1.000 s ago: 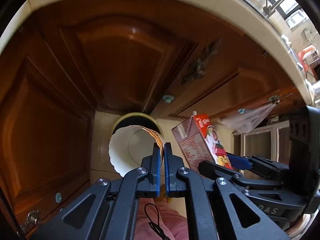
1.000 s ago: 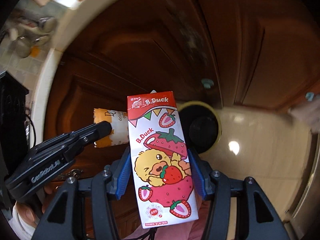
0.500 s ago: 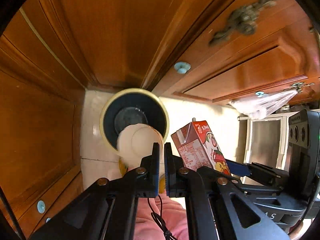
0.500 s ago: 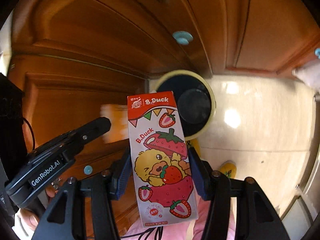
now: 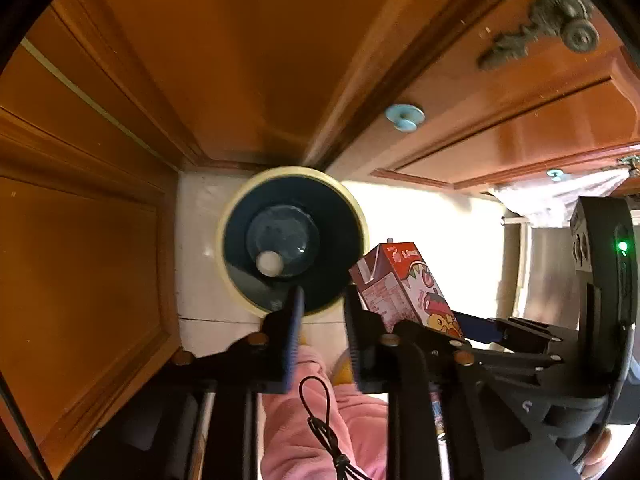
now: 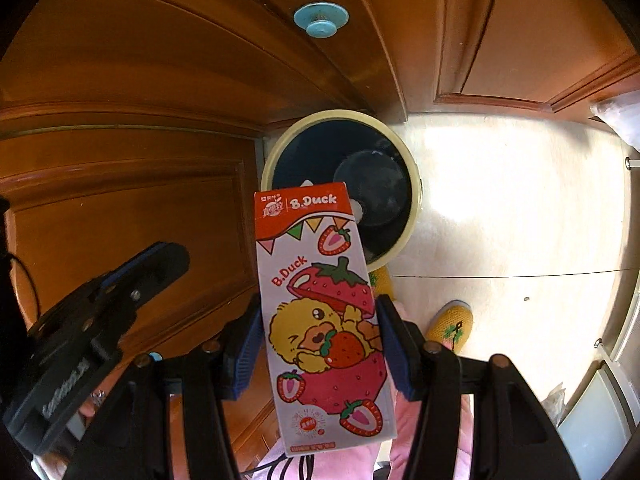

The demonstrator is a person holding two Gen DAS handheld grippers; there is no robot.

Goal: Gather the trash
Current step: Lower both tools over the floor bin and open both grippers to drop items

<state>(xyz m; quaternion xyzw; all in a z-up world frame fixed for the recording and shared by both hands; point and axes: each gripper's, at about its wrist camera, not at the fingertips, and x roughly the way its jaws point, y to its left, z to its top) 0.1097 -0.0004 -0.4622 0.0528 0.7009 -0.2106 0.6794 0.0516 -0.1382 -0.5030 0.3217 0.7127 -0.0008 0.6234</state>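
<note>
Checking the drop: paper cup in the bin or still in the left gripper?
In the bin. The cup sits small and deep inside the bin; the left gripper has just opened, nothing between its jaws.

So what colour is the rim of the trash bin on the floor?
Pale cream-yellow rim around a dark inside, clearest in the left wrist view.

Clamped in the right gripper [image 6: 320, 340], the carton [image 6: 320, 312] is white with a red top band, red strawberries and a yellow duck. Beyond its fingertips, the bin [image 6: 340, 184] is dark inside with a cream rim, against reddish-brown cabinet doors [image 6: 160, 80] with a pale blue knob [image 6: 321, 19].
</note>
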